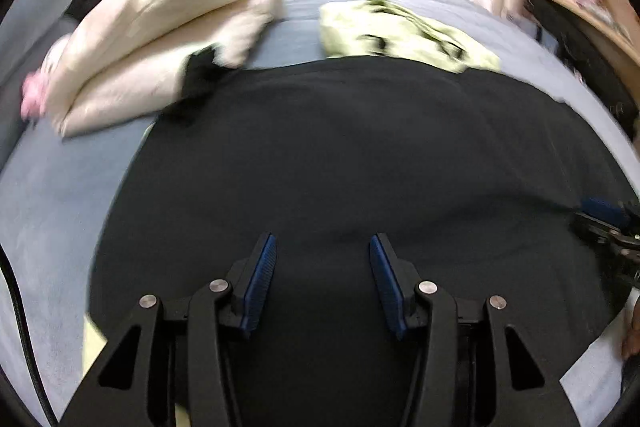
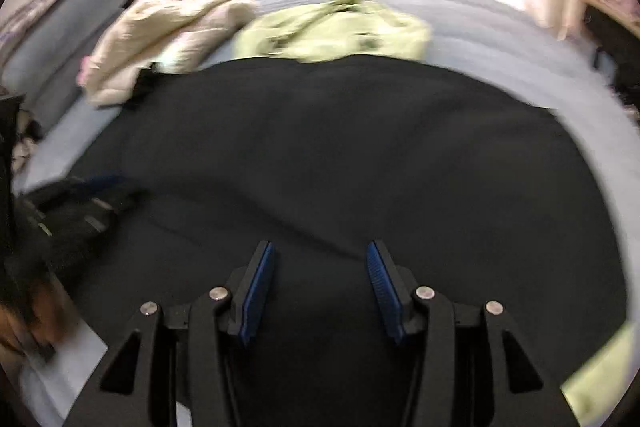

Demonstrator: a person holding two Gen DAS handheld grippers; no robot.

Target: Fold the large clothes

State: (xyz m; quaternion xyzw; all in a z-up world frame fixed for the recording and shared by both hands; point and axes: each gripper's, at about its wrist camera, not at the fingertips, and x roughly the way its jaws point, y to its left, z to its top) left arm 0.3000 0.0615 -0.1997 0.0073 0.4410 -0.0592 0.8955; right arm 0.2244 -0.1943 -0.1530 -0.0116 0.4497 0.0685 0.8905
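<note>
Fingers of both my left gripper [image 1: 322, 279] and right gripper [image 2: 321, 285] stand apart, empty, over the large black fabric garment [image 1: 340, 155] filling frame centre, spread widthwise on the grey bed [image 1: 48, 211]; neither looks nearer.

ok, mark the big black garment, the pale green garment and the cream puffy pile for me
big black garment [image 1: 340, 147], left wrist view, flat middle of the cloth.
pale green garment [image 1: 400, 35], left wrist view, centre of the crumpled heap.
cream puffy pile [image 2: 168, 27], right wrist view, its middle folds.
</note>
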